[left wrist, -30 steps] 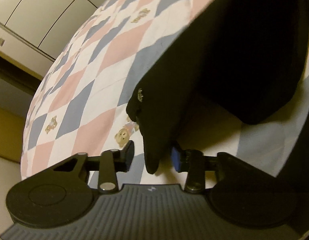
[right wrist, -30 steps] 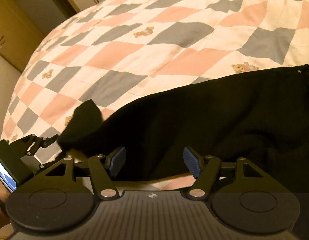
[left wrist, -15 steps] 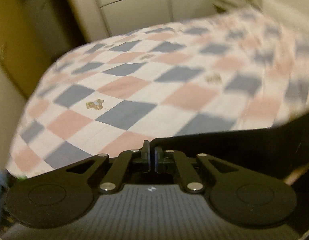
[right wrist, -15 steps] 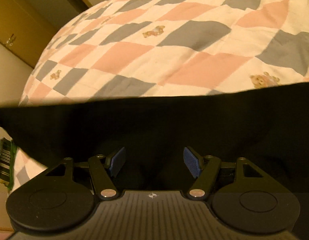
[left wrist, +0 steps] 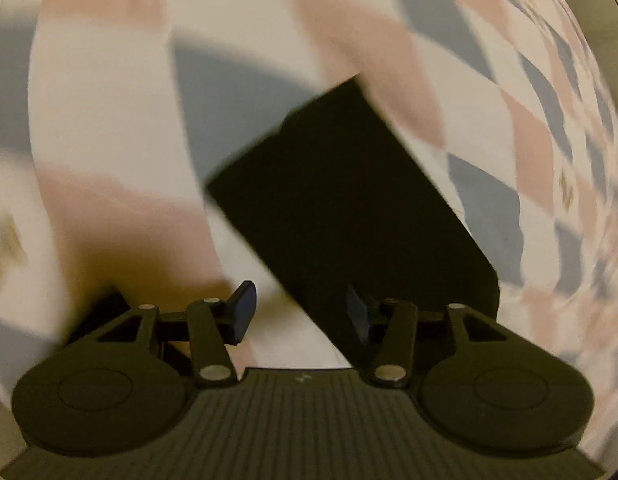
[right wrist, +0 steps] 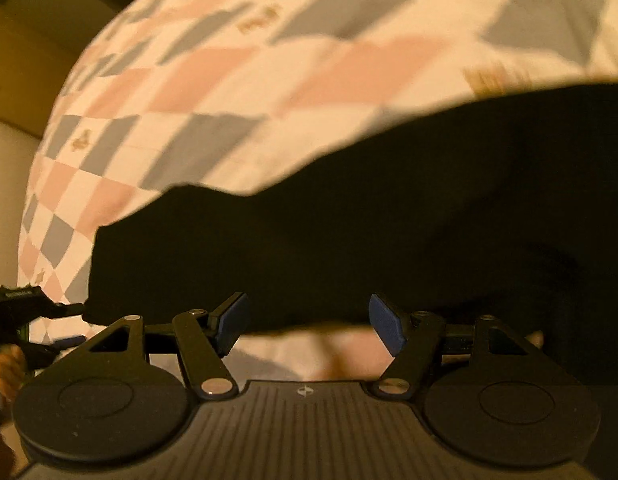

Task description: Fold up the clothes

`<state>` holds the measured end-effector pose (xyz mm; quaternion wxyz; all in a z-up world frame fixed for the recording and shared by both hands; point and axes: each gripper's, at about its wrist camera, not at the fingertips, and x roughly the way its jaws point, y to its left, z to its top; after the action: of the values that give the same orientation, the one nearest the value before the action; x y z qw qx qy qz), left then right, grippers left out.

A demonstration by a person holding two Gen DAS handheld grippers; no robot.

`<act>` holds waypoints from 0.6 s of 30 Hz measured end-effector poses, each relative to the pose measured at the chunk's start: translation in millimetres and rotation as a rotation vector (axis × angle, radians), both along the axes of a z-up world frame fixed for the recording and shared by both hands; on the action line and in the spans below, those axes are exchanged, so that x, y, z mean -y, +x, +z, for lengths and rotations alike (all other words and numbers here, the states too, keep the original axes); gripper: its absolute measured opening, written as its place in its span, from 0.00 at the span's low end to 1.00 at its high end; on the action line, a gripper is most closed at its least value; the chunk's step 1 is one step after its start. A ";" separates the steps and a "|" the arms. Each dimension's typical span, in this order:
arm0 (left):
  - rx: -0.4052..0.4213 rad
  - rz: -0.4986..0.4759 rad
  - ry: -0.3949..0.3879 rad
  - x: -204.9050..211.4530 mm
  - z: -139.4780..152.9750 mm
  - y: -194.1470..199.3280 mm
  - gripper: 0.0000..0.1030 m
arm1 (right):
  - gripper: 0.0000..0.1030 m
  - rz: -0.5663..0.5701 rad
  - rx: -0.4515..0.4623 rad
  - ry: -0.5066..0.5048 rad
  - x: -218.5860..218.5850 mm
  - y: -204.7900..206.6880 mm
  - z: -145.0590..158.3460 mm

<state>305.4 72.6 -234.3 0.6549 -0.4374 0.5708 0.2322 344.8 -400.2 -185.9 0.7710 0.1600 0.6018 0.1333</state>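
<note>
A black garment (right wrist: 389,216) lies spread on the checked quilt (right wrist: 269,80), filling the middle and right of the right wrist view. My right gripper (right wrist: 307,324) hovers open just above its near edge, nothing between the fingers. In the left wrist view a long black strip of the garment (left wrist: 341,200) runs diagonally over the quilt (left wrist: 109,120). My left gripper (left wrist: 299,312) is open above it, and the strip's lower end passes beside the right finger (left wrist: 357,312). This view is motion-blurred. The left gripper (right wrist: 69,322) also shows at the far left of the right wrist view.
The quilt of pink, grey and white diamonds with small bear prints covers the whole bed. A hand (right wrist: 3,364) holds the left gripper at the bed's left edge. Beyond the bed stand a yellowish wall and cupboard (right wrist: 21,60).
My left gripper, shut on the garment's edge half a second ago, now stands open with the cloth lying flat. Its view has swung down onto the quilt. The right gripper stays open.
</note>
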 end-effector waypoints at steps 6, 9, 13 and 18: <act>0.019 0.099 0.091 -13.7 -39.5 1.5 0.38 | 0.68 -0.036 -0.090 -0.016 -1.2 -21.3 -17.5; 0.071 -0.008 0.186 -8.0 -21.5 14.2 0.04 | 0.68 -0.053 -0.122 -0.029 -2.4 -32.4 -22.5; 0.447 -0.184 0.377 14.2 75.6 -11.0 0.04 | 0.68 -0.081 -0.129 -0.039 -1.7 -51.1 -17.2; 0.252 -0.504 0.642 27.9 29.0 -22.9 0.18 | 0.68 -0.099 -0.156 -0.046 -4.5 -73.9 -19.3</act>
<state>282.6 44.7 -205.4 0.8589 -0.0829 0.4740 0.1756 270.9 -395.8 -205.2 0.7309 0.1819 0.6543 0.0683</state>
